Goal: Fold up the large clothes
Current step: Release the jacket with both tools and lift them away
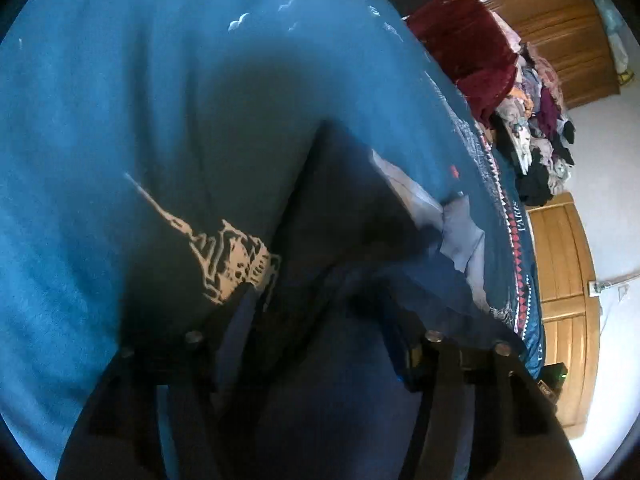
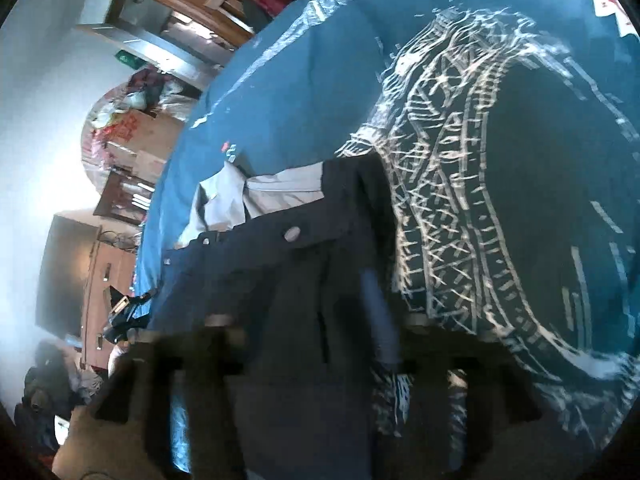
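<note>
Trousers [image 1: 344, 208], dark navy, lying on the blue printed bedspread [image 1: 120, 80], waistband button showing at about 11 o'clock from my right tool [image 2: 320, 344]. Both tools are buried in the dark cloth. The left tool [image 1: 316, 340] looks nearly closed with fabric bunched between its fingers, so I reckon it's got a grip. The right view is blurry, so I can't tell how far that one is open or whether it has the cloth. To fold well, I'd keep both grips level on the same edge, lift just enough to clear the bed, and carry it over evenly so the pale pocket lining [image 2: 280, 188] tucks under. The laundry pile [image 1: 532, 120] at 2 o'clock is well clear.
</note>
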### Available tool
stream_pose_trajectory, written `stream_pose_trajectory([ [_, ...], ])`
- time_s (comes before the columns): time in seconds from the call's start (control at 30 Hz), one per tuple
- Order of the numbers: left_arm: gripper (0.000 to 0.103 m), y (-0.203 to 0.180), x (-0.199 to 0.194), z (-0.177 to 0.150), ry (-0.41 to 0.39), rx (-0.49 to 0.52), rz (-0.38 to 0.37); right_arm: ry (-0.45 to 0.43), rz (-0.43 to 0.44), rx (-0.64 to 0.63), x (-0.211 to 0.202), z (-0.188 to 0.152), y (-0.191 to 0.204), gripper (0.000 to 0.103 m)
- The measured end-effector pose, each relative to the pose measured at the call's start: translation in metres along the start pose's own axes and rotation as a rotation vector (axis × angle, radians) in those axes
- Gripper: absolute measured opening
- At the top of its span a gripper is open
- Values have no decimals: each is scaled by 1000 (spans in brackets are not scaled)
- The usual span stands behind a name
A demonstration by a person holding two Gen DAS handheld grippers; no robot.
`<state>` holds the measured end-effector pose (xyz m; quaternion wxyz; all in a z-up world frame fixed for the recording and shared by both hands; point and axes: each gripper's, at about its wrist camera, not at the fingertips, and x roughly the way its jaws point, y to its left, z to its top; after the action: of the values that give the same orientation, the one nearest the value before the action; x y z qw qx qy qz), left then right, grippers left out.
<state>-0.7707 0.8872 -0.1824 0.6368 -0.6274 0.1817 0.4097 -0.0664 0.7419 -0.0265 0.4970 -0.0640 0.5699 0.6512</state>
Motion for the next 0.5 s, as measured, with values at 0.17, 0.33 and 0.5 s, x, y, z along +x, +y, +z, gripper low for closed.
stream_pose_trajectory([
  [0.17,75,-11,-21,1,-56,55,-33,27,-80,-75,24,6,5,60],
  [0.33,75,-21,-51,-33,-67,183,5,54,-221,-127,40,1,8,50],
  [0.5,71,7,-62,-82,-22,364,246,-41,-308,-259,6,-32,54,52],
])
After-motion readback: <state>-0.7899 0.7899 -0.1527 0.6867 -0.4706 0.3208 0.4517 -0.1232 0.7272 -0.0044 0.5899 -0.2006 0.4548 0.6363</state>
